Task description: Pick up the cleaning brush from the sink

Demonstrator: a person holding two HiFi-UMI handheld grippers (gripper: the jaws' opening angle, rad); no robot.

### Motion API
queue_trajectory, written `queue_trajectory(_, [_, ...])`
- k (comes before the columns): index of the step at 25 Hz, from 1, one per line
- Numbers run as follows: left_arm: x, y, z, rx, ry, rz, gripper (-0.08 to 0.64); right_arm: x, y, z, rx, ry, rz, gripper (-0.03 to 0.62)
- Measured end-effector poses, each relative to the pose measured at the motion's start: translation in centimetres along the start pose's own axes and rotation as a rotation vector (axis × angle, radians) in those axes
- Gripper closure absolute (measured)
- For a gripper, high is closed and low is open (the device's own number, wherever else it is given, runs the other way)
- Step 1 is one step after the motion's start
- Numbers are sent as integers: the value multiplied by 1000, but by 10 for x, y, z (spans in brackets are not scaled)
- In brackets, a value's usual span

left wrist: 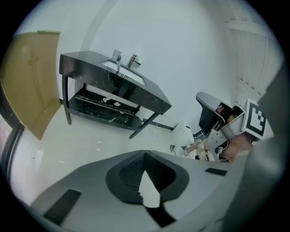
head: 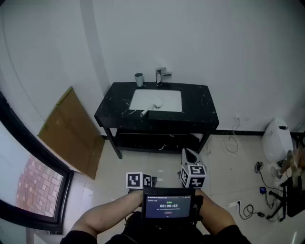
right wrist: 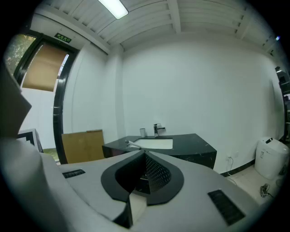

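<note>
I note white walls (head: 214, 43) and a pale tiled floor (head: 143, 164). A black vanity table (head: 198, 100) stands well ahead of the right tongs (right wrist: 145, 152), a cardboard sheet (head: 71, 128) leaning on the wall to their left. Ceiling strip light (right wrist: 115, 7) on overhead.

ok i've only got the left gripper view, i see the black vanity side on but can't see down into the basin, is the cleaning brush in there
observer: yes. The head view shows the white cleaning brush lying in the sink, with its bristle end in the basin and its handle resting over the front left rim.
operator: and the right gripper, are its fingers free
observer: yes. In the right gripper view the right gripper has its fingers shut with nothing between them.
</note>
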State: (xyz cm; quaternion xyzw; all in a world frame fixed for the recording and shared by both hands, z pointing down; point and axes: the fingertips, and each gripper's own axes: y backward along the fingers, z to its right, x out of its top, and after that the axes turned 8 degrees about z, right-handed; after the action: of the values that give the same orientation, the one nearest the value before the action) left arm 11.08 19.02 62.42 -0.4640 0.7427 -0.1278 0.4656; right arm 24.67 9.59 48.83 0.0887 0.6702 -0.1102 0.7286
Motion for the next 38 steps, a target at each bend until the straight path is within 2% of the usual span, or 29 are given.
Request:
queue_trajectory(11, [17, 0, -17, 13, -1, -4, 557, -3, -20, -4, 5, -2, -6, 592])
queue_trajectory(22, [20, -5, -13, 22, -9, 11, 557, -6, -22, 3, 8, -1, -14, 592])
queue_trajectory(29, [31, -1, -36, 20, -16, 0, 557, -12, -45, -6, -15, -6, -31, 592])
queue_trajectory(33, [69, 8, -67, 30, -44, 57, 557, -6, -71, -19, -24, -2, -38, 592])
queue_trajectory(38, [154, 35, -116, 27, -100, 173, 557, 9, -115, -51, 21, 7, -53, 592])
